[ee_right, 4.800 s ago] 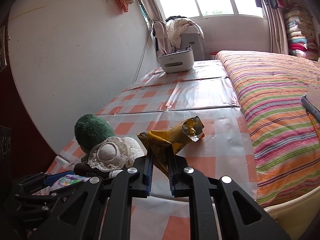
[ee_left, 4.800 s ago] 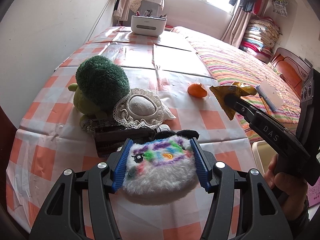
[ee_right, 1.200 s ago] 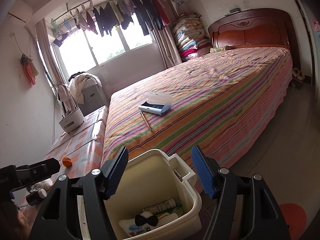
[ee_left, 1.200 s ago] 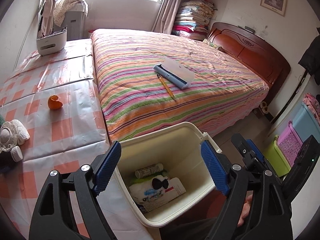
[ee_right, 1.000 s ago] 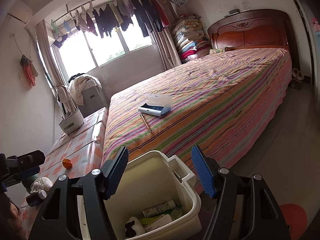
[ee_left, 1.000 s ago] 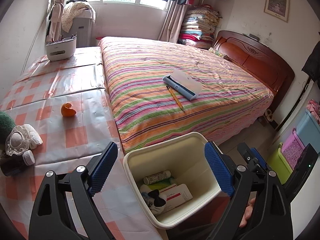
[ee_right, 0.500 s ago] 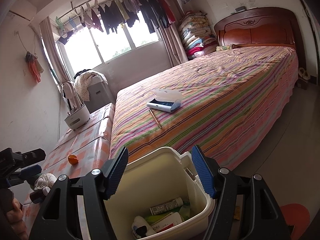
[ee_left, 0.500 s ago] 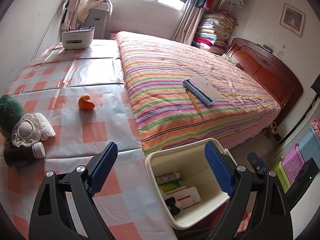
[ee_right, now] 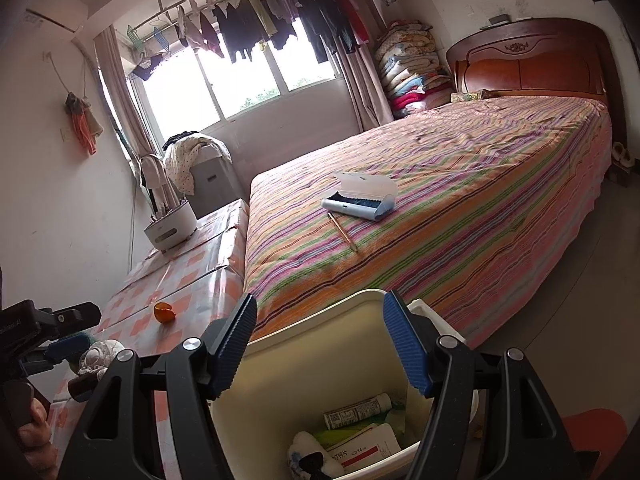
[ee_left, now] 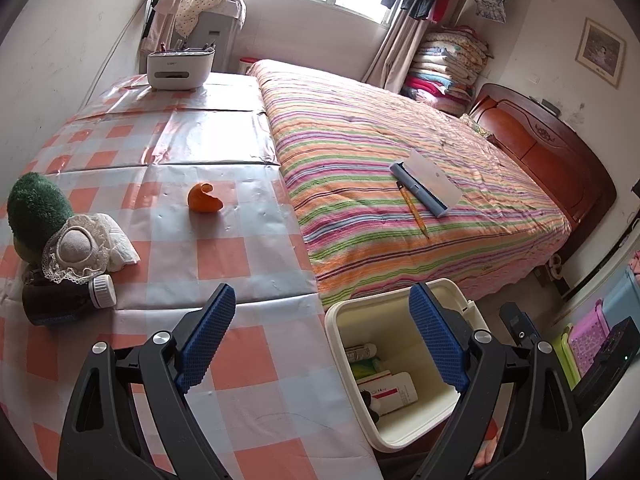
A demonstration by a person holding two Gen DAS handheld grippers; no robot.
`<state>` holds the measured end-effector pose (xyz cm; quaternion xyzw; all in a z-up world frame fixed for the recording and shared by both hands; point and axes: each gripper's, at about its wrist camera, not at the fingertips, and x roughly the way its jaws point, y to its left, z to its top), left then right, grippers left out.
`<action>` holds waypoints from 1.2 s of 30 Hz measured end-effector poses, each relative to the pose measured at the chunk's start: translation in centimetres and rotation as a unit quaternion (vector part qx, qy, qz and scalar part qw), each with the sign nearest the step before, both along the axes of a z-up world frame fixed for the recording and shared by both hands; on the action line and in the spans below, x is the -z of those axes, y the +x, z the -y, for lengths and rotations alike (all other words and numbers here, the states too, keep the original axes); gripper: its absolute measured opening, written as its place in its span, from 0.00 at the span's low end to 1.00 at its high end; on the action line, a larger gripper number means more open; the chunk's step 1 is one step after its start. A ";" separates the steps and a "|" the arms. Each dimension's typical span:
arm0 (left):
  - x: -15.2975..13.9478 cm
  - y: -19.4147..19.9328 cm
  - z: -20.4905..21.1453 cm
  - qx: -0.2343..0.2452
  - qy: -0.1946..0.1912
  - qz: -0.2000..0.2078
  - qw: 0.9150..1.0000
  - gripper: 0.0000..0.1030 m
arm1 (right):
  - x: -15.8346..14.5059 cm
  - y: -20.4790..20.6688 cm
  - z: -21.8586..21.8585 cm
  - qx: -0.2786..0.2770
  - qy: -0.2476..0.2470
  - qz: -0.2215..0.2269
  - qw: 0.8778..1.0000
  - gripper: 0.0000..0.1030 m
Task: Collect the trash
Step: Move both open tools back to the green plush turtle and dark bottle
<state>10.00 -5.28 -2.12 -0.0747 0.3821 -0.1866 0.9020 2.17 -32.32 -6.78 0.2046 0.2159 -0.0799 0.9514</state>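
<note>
A cream trash bin stands on the floor between the table corner and the bed. Inside lie a small bottle, a white box with a red stripe and a fluffy white toy. My left gripper hangs open and empty over the table edge beside the bin. My right gripper is open and empty just above the bin's rim. An orange peel lies on the checked tablecloth.
A dark bottle with a white cap, a green plush and a lace-edged cushion sit at the table's left. A white caddy stands at the far end. A pencil case and pencil lie on the striped bed.
Earlier the left gripper held the fluffy toy and the right a yellow wrapper; both are now empty. Over the last second the left view swung from the bin toward the table.
</note>
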 end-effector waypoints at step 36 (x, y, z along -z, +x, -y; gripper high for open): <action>6.3 1.3 -18.5 -0.184 0.056 -0.081 0.978 0.85 | 1.2 7.7 -16.7 -0.258 0.000 -0.066 0.964 0.62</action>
